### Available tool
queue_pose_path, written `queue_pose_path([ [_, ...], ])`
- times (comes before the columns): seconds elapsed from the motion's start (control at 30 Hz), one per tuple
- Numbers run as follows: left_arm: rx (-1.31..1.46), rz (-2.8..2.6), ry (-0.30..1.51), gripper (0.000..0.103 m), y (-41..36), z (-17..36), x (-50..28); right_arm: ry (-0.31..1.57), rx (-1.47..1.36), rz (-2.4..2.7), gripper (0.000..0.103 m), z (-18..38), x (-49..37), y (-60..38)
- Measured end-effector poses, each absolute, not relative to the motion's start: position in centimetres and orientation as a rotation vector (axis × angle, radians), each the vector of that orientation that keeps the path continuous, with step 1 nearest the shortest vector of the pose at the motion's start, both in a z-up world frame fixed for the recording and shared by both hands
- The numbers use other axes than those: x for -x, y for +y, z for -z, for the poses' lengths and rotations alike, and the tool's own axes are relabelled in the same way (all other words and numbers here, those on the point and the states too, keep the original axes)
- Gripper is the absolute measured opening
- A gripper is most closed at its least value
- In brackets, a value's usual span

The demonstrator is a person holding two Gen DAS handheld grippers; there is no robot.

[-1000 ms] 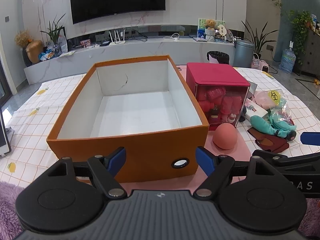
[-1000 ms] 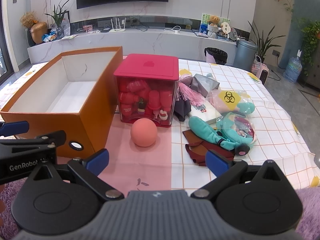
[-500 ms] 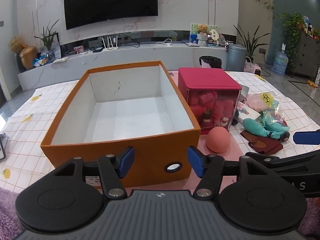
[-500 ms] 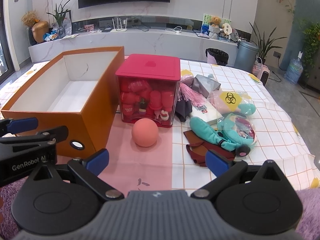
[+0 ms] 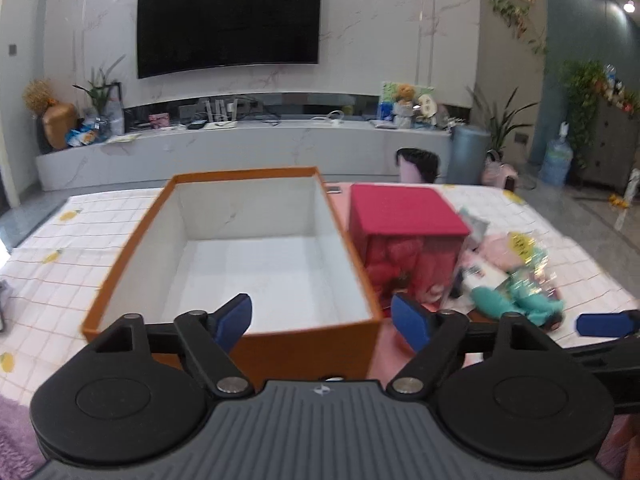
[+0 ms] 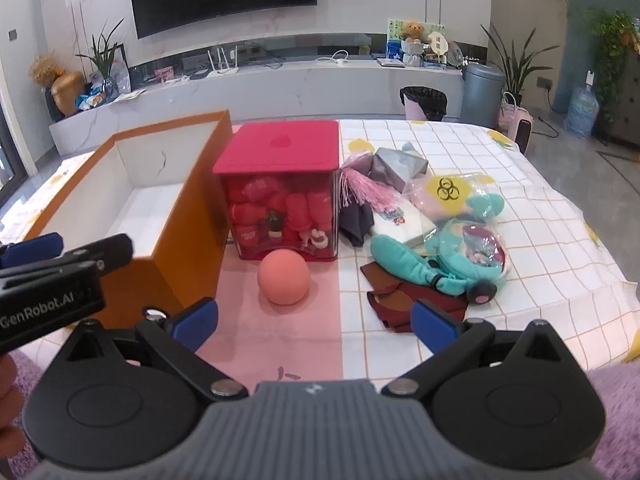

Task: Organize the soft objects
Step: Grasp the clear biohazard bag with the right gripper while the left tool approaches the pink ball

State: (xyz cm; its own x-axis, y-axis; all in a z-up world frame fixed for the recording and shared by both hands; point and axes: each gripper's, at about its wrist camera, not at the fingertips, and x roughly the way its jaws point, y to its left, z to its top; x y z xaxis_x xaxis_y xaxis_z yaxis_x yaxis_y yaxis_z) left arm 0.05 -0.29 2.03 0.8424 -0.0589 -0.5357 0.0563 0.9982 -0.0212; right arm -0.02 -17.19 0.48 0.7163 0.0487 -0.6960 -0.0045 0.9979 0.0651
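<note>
An empty orange box [image 5: 240, 174] with white inner walls stands in front of my left gripper [image 5: 322, 316]. Its jaws are opening and nothing lies between them. In the right wrist view the box [image 6: 192, 208] sits left of a clear box with a red lid [image 6: 280, 148], full of red soft toys. A salmon ball [image 6: 283, 277] rests on the pink mat before it. Further right lie a teal plush [image 6: 404, 258], a dark red cloth [image 6: 404, 300] and a bagged pink plush [image 6: 444, 192]. My right gripper [image 6: 316, 318] hangs open and empty just short of the ball.
Grey fabric [image 6: 396, 166] and a pink tassel [image 6: 360, 192] lie behind the plush pile. A checked cloth [image 6: 540, 240] covers the table. A fingertip [image 5: 600, 324] of the right gripper shows in the left wrist view. Purple fluffy fabric [image 6: 616, 392] lies near me.
The left gripper's jaws narrowed, then widened again, and its view tipped upward, so the ball is now hidden behind a finger. The right gripper stayed open and rolled slightly.
</note>
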Motion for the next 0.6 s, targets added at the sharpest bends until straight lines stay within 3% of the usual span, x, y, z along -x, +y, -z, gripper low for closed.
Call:
queue_pose_path([
  [0.37, 0.060, 0.088, 0.588, 0.096, -3.0, -3.9, -2.7, 0.735, -0.094, 0.072, 0.101, -4.5, -2.1, -23.4],
  [0.6, 0.028, 0.194, 0.658, 0.095, -6.0, -3.3, -4.6, 0.803, -0.169, 0.089, 0.101, -4.6, -8.0, -29.1],
])
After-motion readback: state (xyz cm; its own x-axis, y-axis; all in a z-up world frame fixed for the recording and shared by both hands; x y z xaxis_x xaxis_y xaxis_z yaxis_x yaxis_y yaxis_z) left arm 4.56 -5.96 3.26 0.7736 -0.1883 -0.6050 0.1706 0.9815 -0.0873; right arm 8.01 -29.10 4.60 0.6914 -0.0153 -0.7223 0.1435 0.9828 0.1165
